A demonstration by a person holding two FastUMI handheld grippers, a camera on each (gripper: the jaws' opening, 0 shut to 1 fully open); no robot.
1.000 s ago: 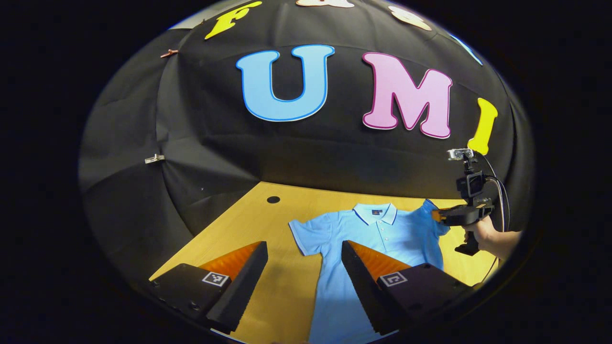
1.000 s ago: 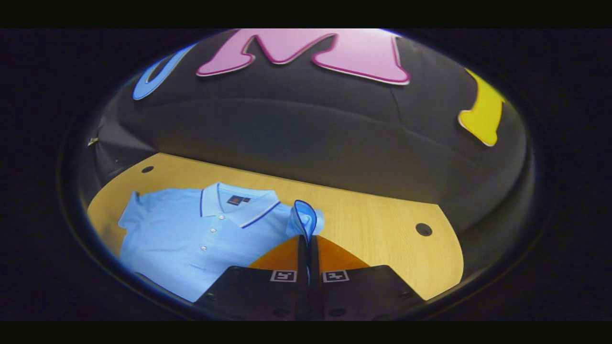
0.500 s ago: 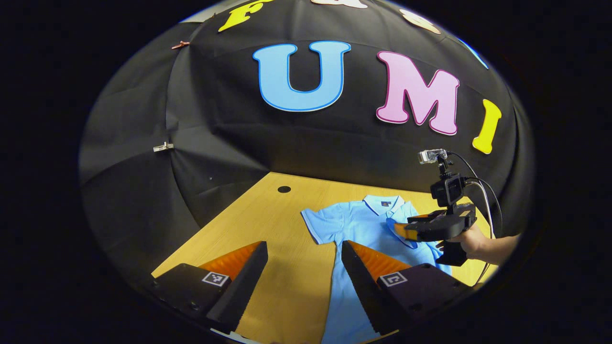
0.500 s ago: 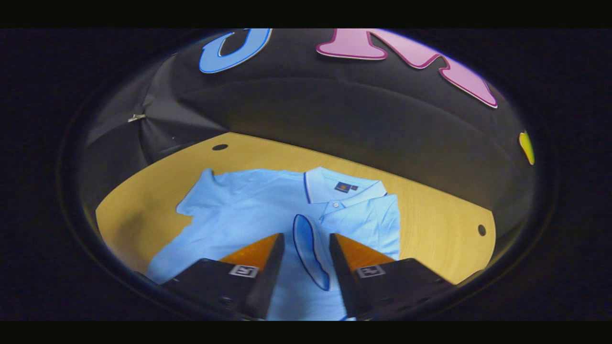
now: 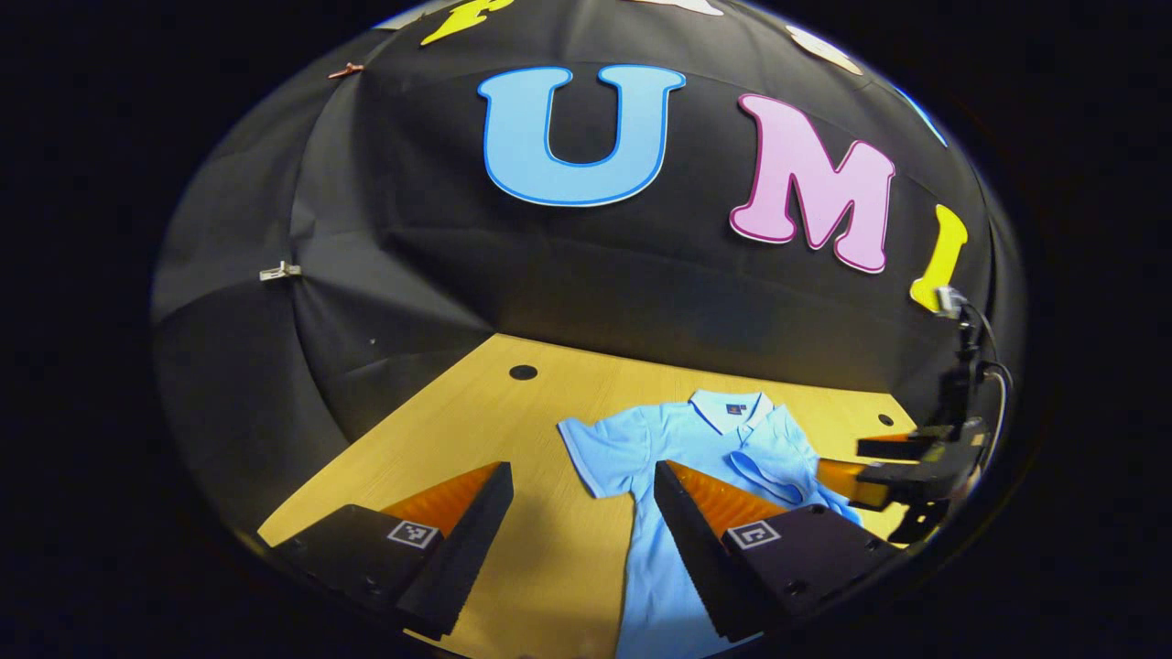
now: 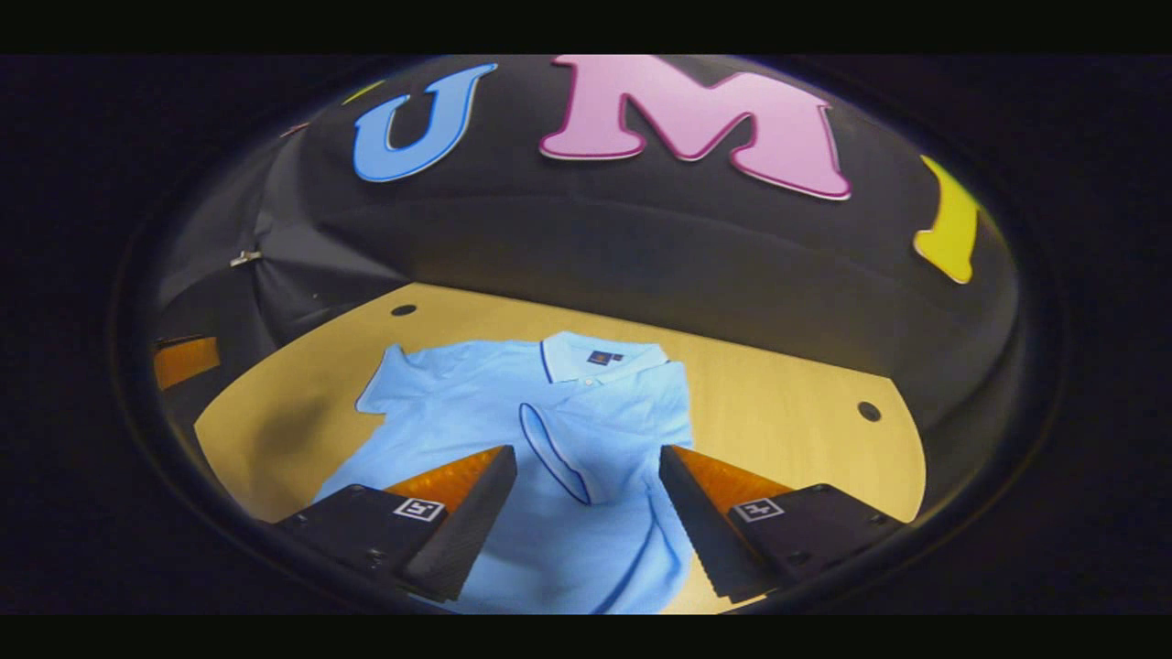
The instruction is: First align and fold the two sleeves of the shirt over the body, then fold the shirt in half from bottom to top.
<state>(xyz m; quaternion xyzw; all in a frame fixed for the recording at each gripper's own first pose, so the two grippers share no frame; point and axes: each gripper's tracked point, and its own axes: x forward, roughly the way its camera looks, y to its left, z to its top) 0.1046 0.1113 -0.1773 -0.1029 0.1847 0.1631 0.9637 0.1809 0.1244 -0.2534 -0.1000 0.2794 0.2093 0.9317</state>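
Nearest you, left claw (image 5: 583, 513): jaws wide apart, nothing between them, hanging above the counter with the near-left part of the shirt under its inner finger. Right claw (image 6: 588, 499), same state: released, jaws spread, holding nothing, hovering over the shirt's lower body. In the left gripper view the right claw sits at the far right edge, beside the shirt, jaws apart.

Task thing: light blue short-sleeve polo shirt w/ white collar and dark piping (image 6: 476, 412), lying flat, front up, collar away from you, on the light wooden counter (image 6: 778, 403). Right sleeve (image 6: 572, 439) is already folded in over the chest, its piped cuff lying near the placket, slightly diagonal. Left sleeve (image 5: 595, 448) is spread out flat on the counter, not yet folded.

Step in hand, imo: left sleeve fold, so the task is approx a third done.

- Bring the left claw down on the left sleeve's outer cuff edge, pinch the top layer only, don't drag the body w/ it.
- Lift just enough to clear, carry it across toward the placket, lay it so its cuff mirrors the right one.
- Keep the shoulder line as the crease, else the side edges won't run parallel.
- Risk: the folded right sleeve looks loose and could flip back if brushed, so keep the right claw off it or use it to pin the chest lightly.

Farther back: two round dark holes in the counter (image 6: 869, 411), then the black cloth wall (image 6: 641, 265).
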